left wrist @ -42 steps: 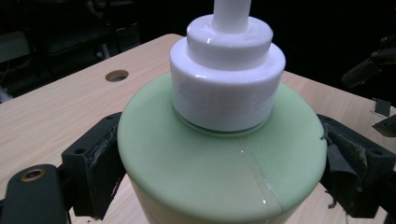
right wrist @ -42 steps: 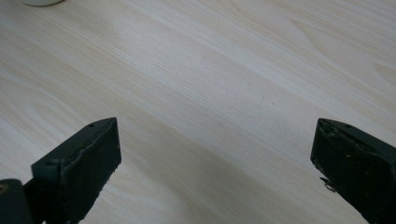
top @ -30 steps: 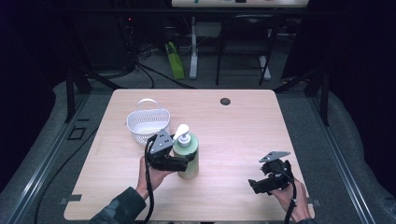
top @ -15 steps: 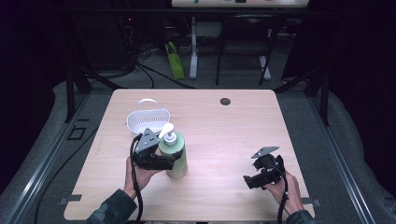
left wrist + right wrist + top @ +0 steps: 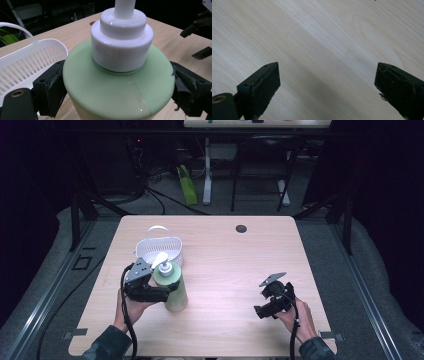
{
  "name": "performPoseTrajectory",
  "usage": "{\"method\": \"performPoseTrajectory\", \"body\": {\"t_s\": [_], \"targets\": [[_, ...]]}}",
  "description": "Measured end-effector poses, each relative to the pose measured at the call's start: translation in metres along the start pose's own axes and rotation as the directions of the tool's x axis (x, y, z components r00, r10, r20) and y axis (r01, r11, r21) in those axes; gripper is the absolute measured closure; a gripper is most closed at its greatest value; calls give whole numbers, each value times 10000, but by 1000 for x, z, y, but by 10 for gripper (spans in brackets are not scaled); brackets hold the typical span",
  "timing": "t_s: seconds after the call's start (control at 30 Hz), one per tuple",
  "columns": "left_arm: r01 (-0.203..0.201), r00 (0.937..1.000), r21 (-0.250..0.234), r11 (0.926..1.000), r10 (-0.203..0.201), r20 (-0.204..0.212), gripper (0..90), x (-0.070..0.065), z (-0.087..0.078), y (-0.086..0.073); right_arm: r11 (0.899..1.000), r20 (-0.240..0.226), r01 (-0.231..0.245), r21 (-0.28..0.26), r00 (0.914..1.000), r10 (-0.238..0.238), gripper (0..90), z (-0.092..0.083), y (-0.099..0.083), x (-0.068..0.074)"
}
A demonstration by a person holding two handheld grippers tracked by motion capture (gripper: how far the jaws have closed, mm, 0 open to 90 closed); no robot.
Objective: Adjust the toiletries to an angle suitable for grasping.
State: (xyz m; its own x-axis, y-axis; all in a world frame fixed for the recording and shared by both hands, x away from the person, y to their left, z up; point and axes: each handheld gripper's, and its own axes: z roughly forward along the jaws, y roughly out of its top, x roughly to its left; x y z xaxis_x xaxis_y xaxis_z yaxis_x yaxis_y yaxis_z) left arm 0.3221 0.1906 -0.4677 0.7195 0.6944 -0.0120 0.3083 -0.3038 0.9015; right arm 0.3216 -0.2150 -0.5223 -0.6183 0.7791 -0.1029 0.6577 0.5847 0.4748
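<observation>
Gripping now: your left gripper [image 5: 167, 292] clamps the green pump bottle [image 5: 172, 287], near table [image 5: 225, 260] edge.
Right gripper [image 5: 261, 311]: jaws wide, empty.
Risk: smooth shoulder could slip.
Beyond: basket [image 5: 160, 249] just behind; bump tips it.

In the left gripper view the bottle [image 5: 117, 82] is cut off at the bottom edge and its pump [image 5: 124, 7] at the top. The basket [image 5: 27, 62] runs off the left edge. In the high view the bottle hides the basket's near rim [image 5: 165, 257].
</observation>
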Motion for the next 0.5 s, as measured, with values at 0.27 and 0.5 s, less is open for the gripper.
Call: {"method": "performPoseTrajectory", "body": {"t_s": [0.27,0.5], "targets": [[-159,9993,138,9998,154,326,120,13,-9,-3,9998,-117,130,125,9998,-129,67,4,4,3],[-167,9992,191,9997,160,361,120,22,-15,-5,9999,-137,79,122,9999,-77,66,4,4,1]]}}
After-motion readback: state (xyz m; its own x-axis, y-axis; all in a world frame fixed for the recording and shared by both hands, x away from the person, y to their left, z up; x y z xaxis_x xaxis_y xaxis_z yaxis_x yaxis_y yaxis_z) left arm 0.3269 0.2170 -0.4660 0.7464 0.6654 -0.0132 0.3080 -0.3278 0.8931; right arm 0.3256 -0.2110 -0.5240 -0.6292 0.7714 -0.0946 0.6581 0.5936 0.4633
